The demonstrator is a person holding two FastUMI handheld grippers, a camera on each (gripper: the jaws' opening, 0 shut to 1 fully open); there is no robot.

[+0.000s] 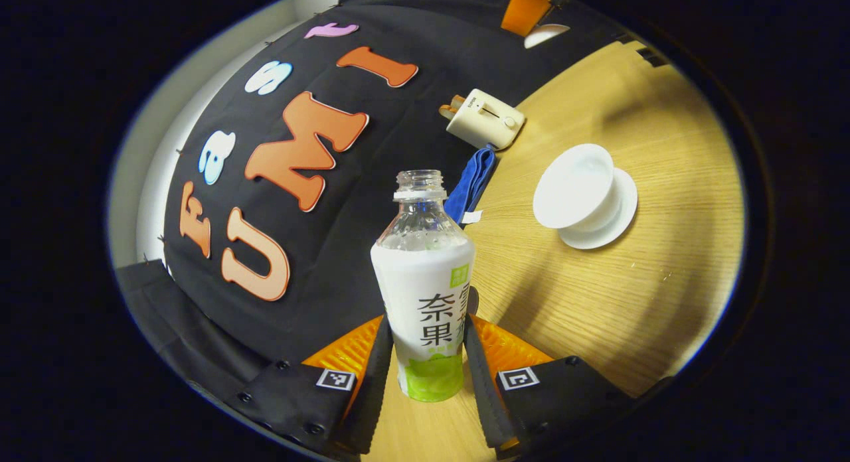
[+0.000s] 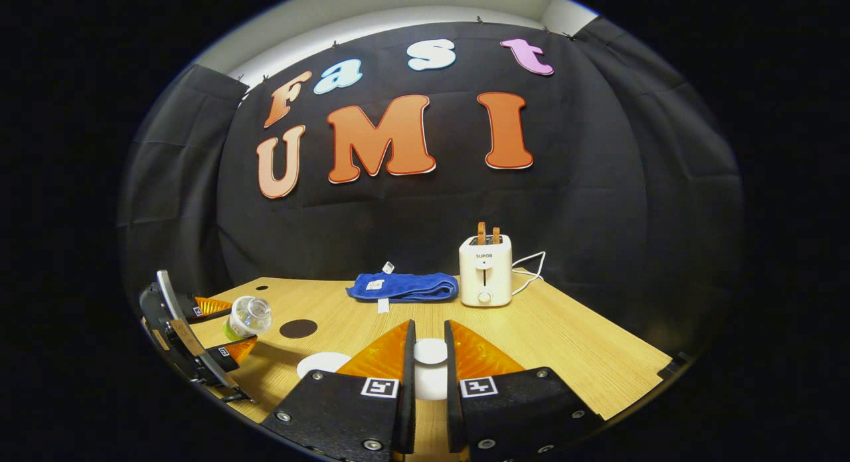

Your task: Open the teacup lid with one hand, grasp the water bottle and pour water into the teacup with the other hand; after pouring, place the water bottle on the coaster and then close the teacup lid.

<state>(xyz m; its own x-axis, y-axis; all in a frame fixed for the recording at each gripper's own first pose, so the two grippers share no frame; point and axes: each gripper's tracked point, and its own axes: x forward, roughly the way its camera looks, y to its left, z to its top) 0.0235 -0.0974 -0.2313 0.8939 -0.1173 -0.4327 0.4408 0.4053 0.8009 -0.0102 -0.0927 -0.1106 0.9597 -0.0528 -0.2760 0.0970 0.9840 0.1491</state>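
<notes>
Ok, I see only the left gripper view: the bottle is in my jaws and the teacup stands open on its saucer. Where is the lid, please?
Observer: The right gripper has it. The white lid sits between its jaws, held above the table.
Operator: Good. And the coaster, I cannot find it. Is it free?
Observer: Yes. The right gripper view shows a dark round coaster lying flat on the table with nothing on it. It is in front of the blue cloth and just beside your tilted water bottle.
</notes>
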